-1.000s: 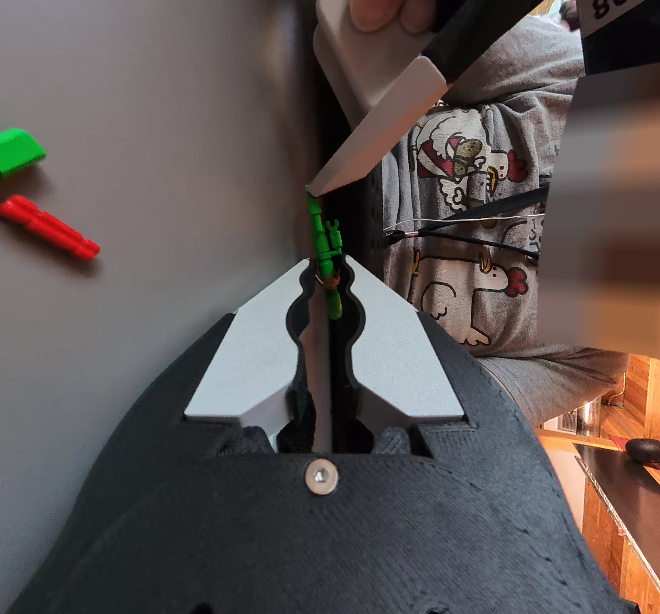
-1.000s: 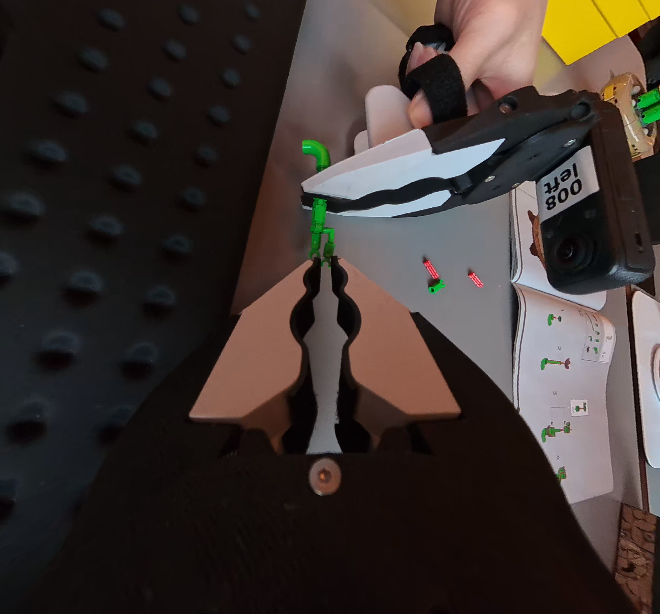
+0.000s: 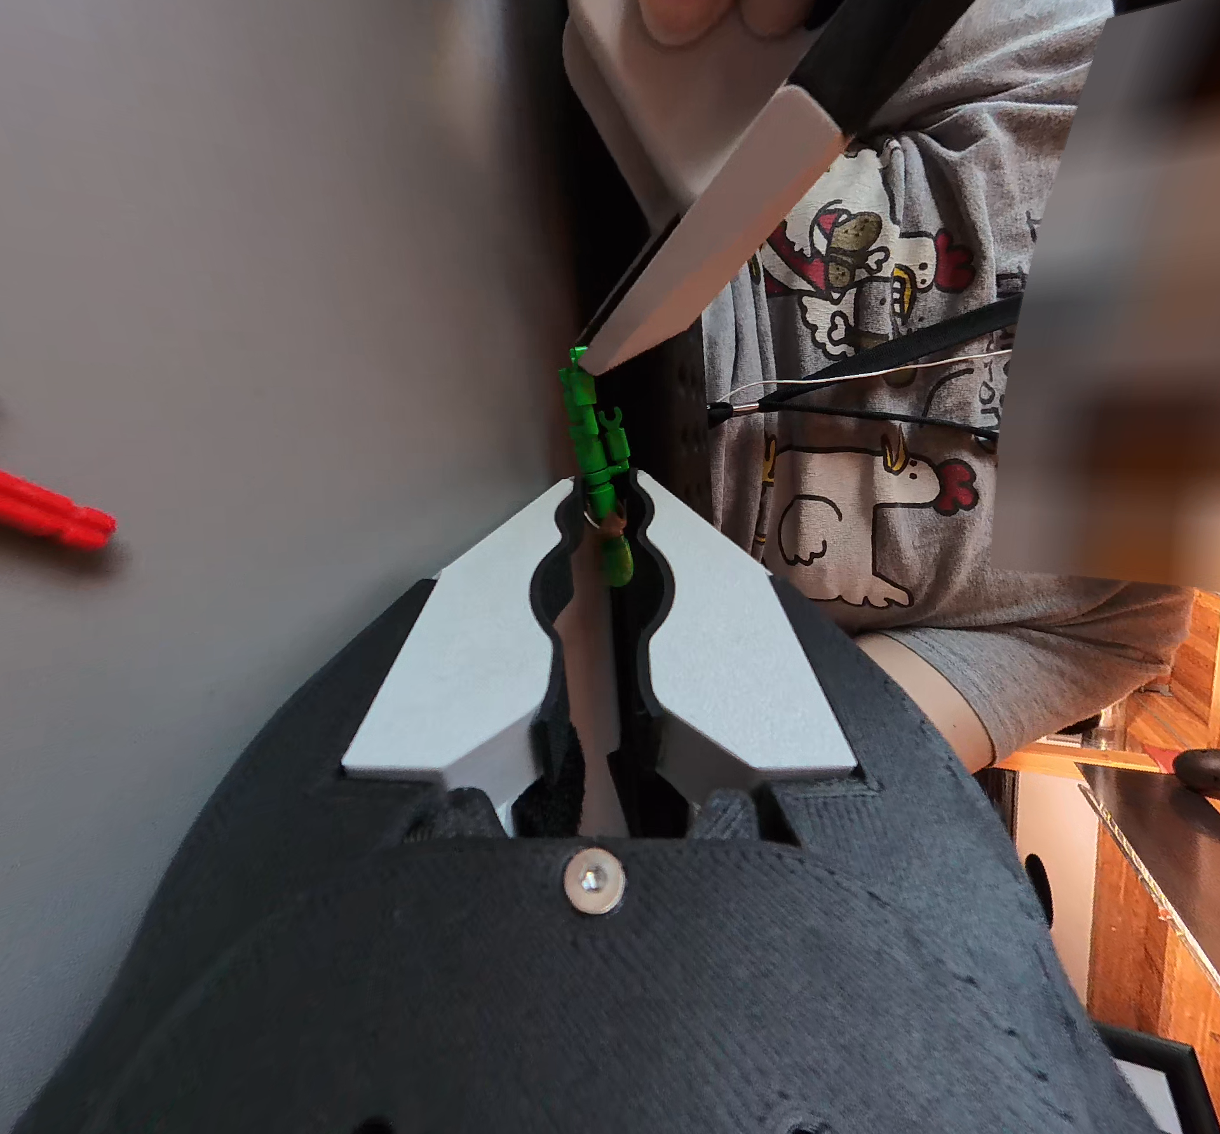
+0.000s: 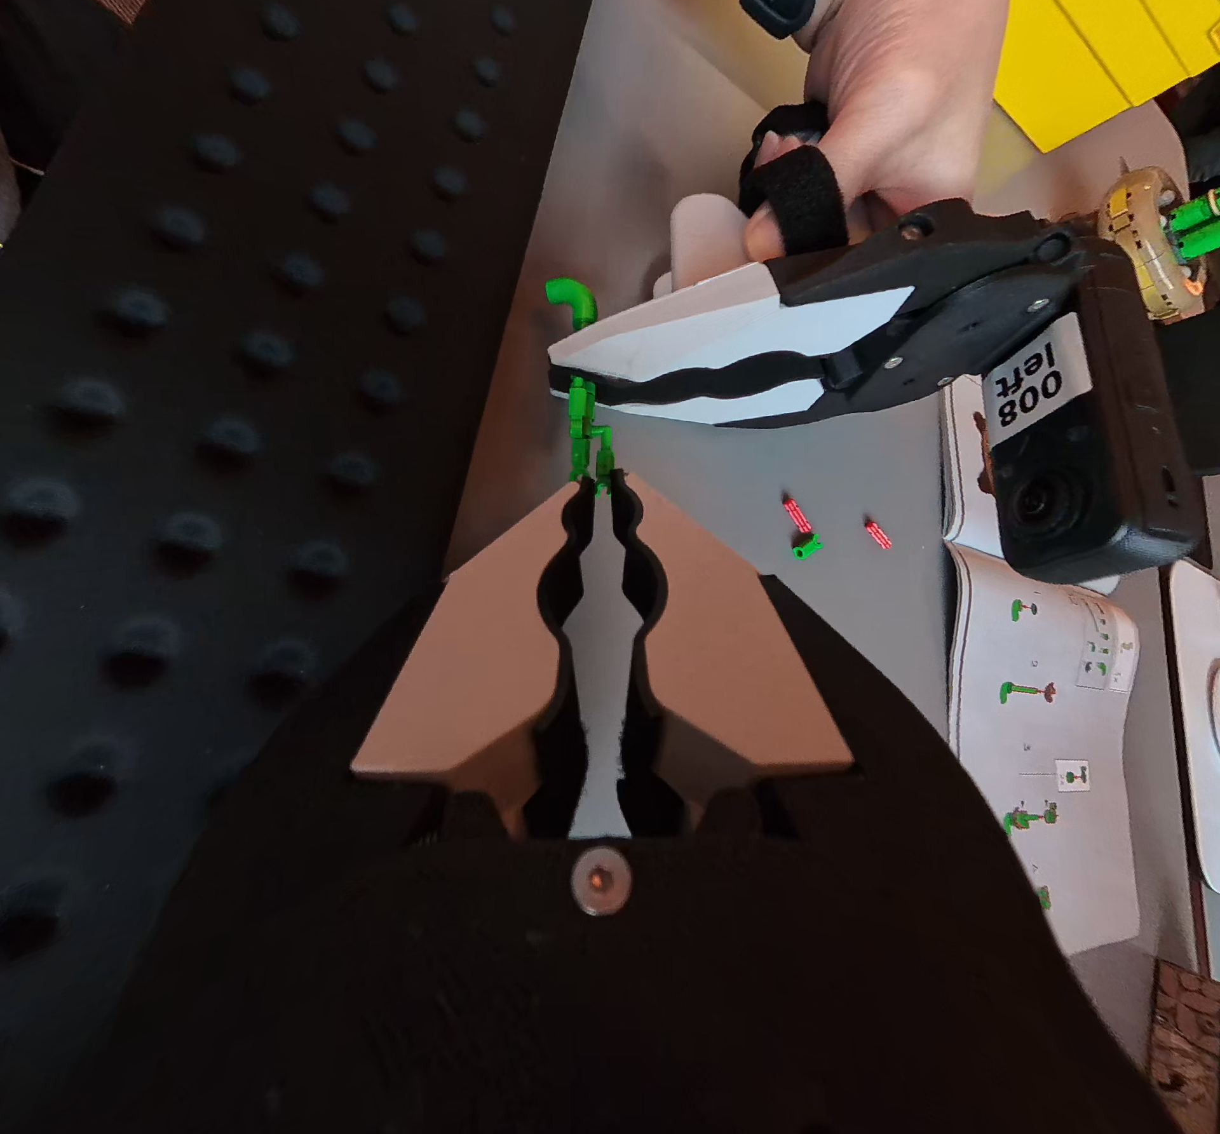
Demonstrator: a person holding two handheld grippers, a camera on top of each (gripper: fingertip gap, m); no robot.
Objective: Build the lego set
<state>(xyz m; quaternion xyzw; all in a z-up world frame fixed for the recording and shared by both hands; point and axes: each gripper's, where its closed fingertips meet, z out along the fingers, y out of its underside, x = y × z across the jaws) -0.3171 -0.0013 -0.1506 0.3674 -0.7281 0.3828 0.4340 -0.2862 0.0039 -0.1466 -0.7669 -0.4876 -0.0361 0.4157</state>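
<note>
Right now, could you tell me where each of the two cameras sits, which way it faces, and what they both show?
Left wrist view: rides on the left gripper, facing along its fingers across the grey table edge toward the person's grey shirt; the right gripper enters from above.
Right wrist view: rides on the right gripper, facing over the table toward the instruction booklet; the left gripper and the hand holding it show.
Shared: the green lego stem, gripped at opposite ends by both.

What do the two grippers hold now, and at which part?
Both hold the green stem assembly: the left gripper at its curved end, the right gripper at the opposite, forked end.
</note>
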